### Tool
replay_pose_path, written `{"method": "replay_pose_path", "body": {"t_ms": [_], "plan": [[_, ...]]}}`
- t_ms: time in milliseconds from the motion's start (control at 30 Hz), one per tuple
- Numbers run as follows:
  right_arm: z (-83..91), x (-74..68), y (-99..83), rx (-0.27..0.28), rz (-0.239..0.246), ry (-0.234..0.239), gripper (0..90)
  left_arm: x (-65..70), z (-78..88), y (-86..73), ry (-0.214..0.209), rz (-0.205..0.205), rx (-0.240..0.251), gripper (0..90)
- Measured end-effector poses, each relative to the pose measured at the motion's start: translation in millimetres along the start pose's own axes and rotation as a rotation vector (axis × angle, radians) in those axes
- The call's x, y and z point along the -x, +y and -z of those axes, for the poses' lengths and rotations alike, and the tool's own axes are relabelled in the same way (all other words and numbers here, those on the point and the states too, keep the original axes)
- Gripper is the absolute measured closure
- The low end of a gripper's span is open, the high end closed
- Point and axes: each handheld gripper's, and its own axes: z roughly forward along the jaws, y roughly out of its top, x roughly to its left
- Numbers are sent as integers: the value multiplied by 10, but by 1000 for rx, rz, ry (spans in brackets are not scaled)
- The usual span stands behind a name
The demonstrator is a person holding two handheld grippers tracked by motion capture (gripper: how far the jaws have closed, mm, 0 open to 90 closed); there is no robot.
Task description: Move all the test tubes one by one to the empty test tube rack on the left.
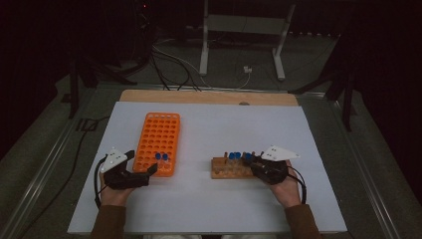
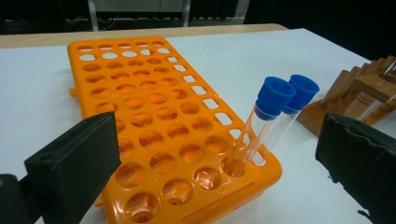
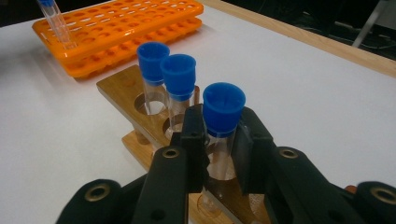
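Observation:
An orange tube rack (image 1: 158, 143) lies at the left of the white table, with two blue-capped tubes (image 1: 160, 157) standing in its near right corner. My left gripper (image 1: 142, 163) sits at that near end, open. In the left gripper view its jaws (image 2: 219, 140) stand wide on either side of the orange rack (image 2: 154, 121), and the two tubes (image 2: 273, 98) lean between them, untouched. A wooden rack (image 1: 231, 168) at the right holds three blue-capped tubes. My right gripper (image 3: 219, 140) is shut on the nearest tube (image 3: 223, 109), just under its cap. Two more tubes (image 3: 178, 74) stand behind it.
The white table top (image 1: 214, 209) ends in a wooden strip (image 1: 209, 96) at the far edge. Beyond it are cables and a metal stand (image 1: 244, 30) on the dark floor. Bare table lies between the two racks and in front of both hands.

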Motion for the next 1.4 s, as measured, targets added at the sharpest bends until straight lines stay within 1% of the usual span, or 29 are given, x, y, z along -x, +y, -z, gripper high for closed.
{"method": "replay_pose_path", "body": {"t_ms": [67, 167, 367, 600, 800, 967, 1067, 1200, 1400], "plan": [[3, -3, 0, -2, -4, 0, 759, -3, 4, 0, -1, 0, 0, 6], [3, -15, 6, -3, 3, -8, 761, -6, 6, 0, 1, 1, 1, 6], [17, -10, 21, -3, -12, -8, 761, -9, 6, 0, 0, 1, 1, 6], [78, -7, 89, 10, -27, -4, 760, -4, 2, 1, -2, 1, 1, 6], [118, -13, 156, 14, -21, -8, 760, -1, 22, 11, -3, 7, 8, 7], [163, 16, 202, 26, -39, -4, 760, 45, 45, 52, -1, -6, 15, 6], [186, 31, 219, 31, -48, 0, 760, 86, 61, 94, -2, -22, 21, 6], [207, 47, 245, 30, -48, -1, 760, 125, 79, 136, -2, -43, 28, 6], [237, 62, 293, 30, -49, 3, 760, 157, 107, 190, -7, -52, 36, 6]]}}
